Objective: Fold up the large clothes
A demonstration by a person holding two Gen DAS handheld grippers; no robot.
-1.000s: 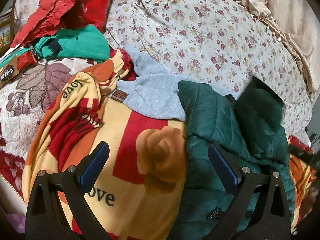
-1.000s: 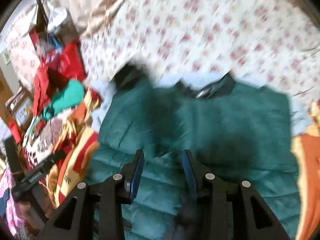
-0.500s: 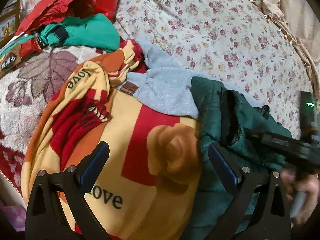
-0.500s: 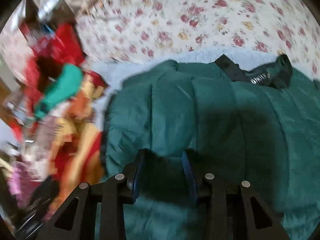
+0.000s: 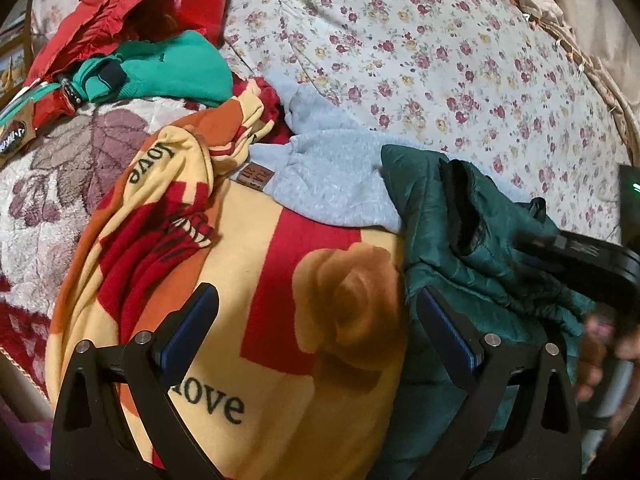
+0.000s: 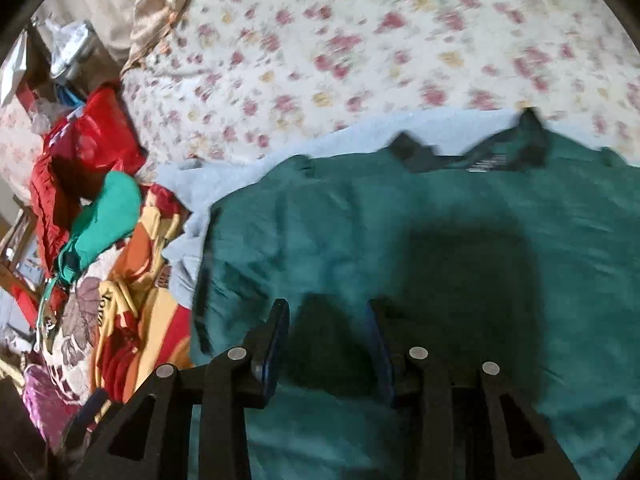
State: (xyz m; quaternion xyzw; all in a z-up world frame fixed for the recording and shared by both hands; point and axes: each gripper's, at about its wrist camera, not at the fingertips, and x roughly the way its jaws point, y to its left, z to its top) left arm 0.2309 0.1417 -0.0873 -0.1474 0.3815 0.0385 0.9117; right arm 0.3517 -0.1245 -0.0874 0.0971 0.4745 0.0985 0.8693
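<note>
A dark green quilted jacket [image 6: 420,232] lies spread on the bed, its black collar [image 6: 472,152] at the far edge. In the left wrist view the jacket [image 5: 472,248] is bunched at the right. My right gripper [image 6: 328,312] hovers over the jacket's middle with its jaws partly apart and nothing between them. It also shows at the right of the left wrist view [image 5: 580,252]. My left gripper [image 5: 316,304] is wide open and empty above a yellow and red "love" blanket [image 5: 280,280], left of the jacket.
A light grey sweatshirt [image 5: 320,180] lies under the jacket's far side. A bright green garment [image 5: 168,68] and red clothes [image 5: 120,4] are piled at the far left. The floral bedsheet [image 5: 440,52] stretches beyond. A leaf-print blanket [image 5: 52,168] lies at left.
The right gripper has swung across the jacket, which now lies flatter with its collar at the far edge. The left gripper has shifted slightly and stays open.
</note>
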